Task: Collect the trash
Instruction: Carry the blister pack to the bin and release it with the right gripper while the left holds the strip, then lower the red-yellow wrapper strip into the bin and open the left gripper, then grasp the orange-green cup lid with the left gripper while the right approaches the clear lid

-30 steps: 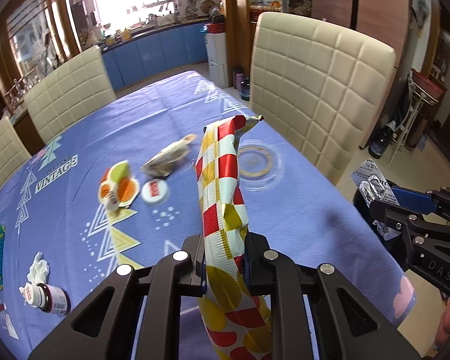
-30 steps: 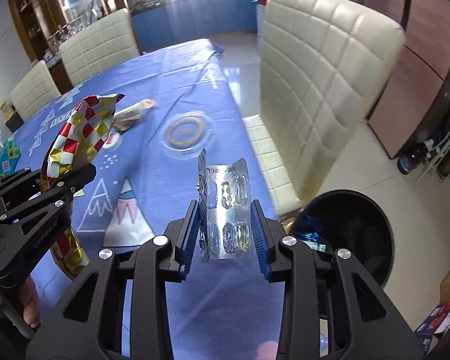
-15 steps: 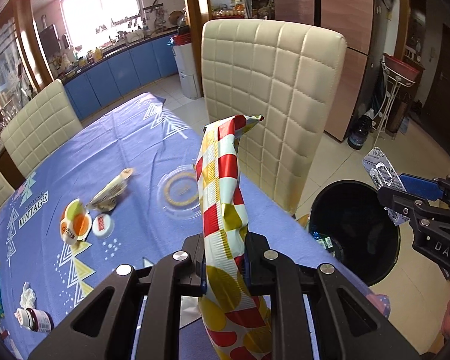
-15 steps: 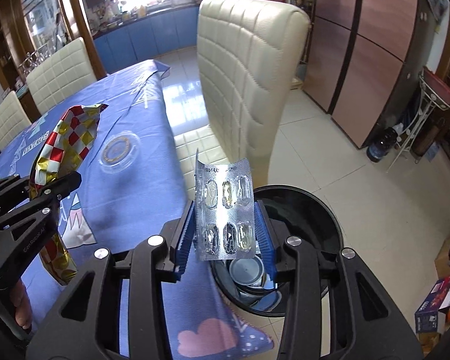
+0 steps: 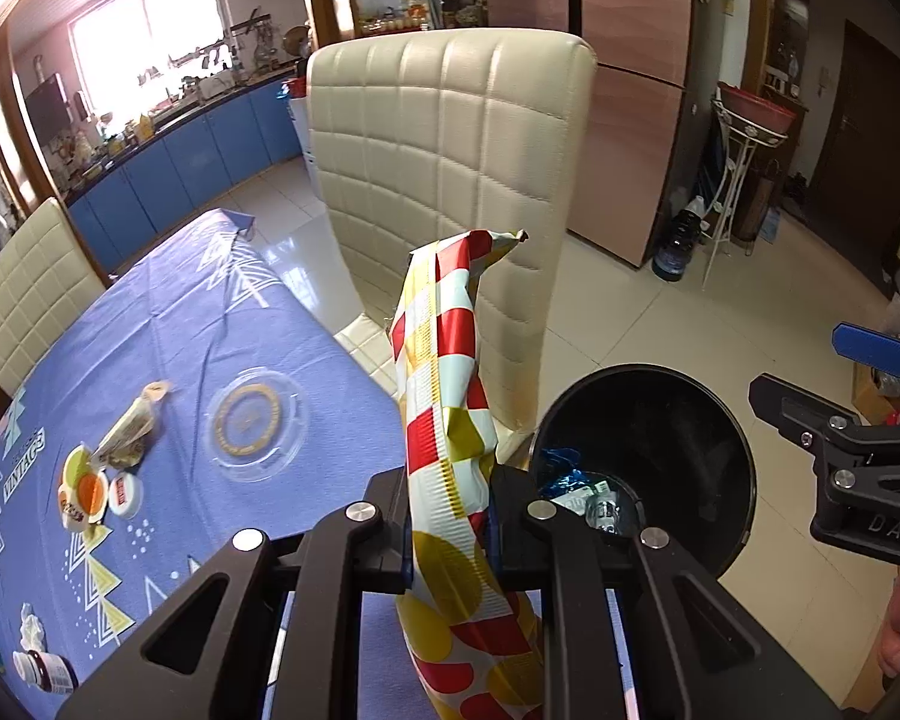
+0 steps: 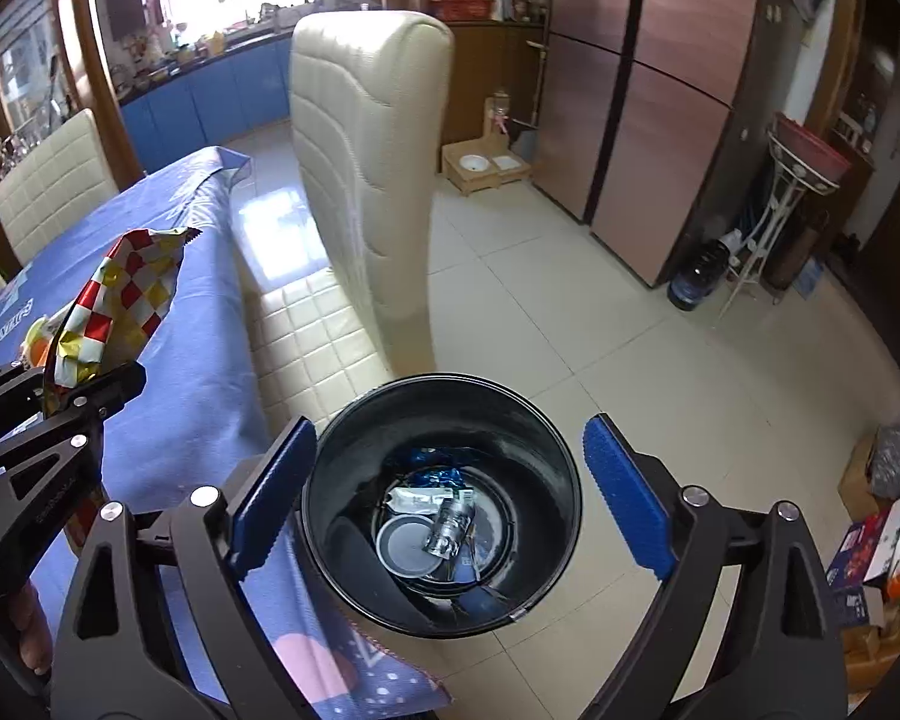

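right tool (image 6: 444, 498) jaws opening, nothing between, black bin (image 6: 561, 468) directly below; checkered wrapper (image 5: 444, 420) clenched in left tool (image 5: 447, 516).

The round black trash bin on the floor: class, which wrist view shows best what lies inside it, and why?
The right wrist view: it looks straight down into the round black trash bin, showing a foil blister pack and a round lid. The left wrist view shows the bin obliquely, its contents partly hidden.
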Available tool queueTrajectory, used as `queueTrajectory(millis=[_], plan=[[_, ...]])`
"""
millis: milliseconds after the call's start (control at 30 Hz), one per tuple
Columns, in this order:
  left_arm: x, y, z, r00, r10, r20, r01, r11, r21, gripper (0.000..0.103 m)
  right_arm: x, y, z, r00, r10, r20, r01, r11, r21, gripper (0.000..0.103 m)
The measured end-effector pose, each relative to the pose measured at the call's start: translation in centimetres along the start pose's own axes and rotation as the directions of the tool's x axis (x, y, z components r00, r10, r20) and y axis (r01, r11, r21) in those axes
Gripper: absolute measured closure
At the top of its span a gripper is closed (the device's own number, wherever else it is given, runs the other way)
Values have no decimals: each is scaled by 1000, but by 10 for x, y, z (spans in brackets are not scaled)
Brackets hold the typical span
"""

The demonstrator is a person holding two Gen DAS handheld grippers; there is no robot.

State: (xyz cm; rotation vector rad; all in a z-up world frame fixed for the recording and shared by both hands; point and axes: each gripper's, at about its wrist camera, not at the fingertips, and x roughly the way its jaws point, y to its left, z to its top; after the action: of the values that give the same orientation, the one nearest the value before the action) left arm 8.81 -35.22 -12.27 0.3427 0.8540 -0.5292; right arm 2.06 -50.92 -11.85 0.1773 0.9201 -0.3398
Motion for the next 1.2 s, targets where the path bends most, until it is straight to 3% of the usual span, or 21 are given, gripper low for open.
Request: queueTrajectory(millis=[400, 500, 567, 600, 633, 700, 800, 933, 1200], plan=[[6, -54, 15, 994, -107, 14, 104, 988, 118, 87, -1, -53, -23, 999, -39, -33, 44, 986, 163, 12], [4, -64, 18, 986, -164, 15, 160, 978, 134, 85, -4, -60, -29, 998, -55, -39, 61, 981, 182, 12], [4, -69, 20, 978, -207, 3, 204, 970, 131, 67, -5, -63, -31, 997, -61, -41, 67, 980, 189, 12], [2, -70, 22, 974, -225, 5, 222, 967, 128, 37, -7, -64, -32, 997, -63, -41, 69, 979, 192, 12], [-2, -70, 22, 972, -231, 33, 225, 966, 124, 21, -8, -65, -33, 997, -65, -39, 72, 978, 197, 12], [-10, -72, 23, 970, -228, 81, 216, 967, 132, 21, -9, -66, -35, 997, -67, -37, 73, 976, 203, 12], [-11, -75, 23, 974, -213, 82, 199, 968, 154, 21, -10, -66, -36, 997, -63, -39, 69, 977, 203, 12], [-11, -61, 20, 981, -181, 71, 172, 978, 115, 21, -8, -57, -32, 998, -40, -38, 46, 981, 189, 12], [-22, 8, 7, 995, -59, 75, 60, 998, -12, 21, -2, -5, -10, 999, 51, -17, -50, 995, 86, 12]])
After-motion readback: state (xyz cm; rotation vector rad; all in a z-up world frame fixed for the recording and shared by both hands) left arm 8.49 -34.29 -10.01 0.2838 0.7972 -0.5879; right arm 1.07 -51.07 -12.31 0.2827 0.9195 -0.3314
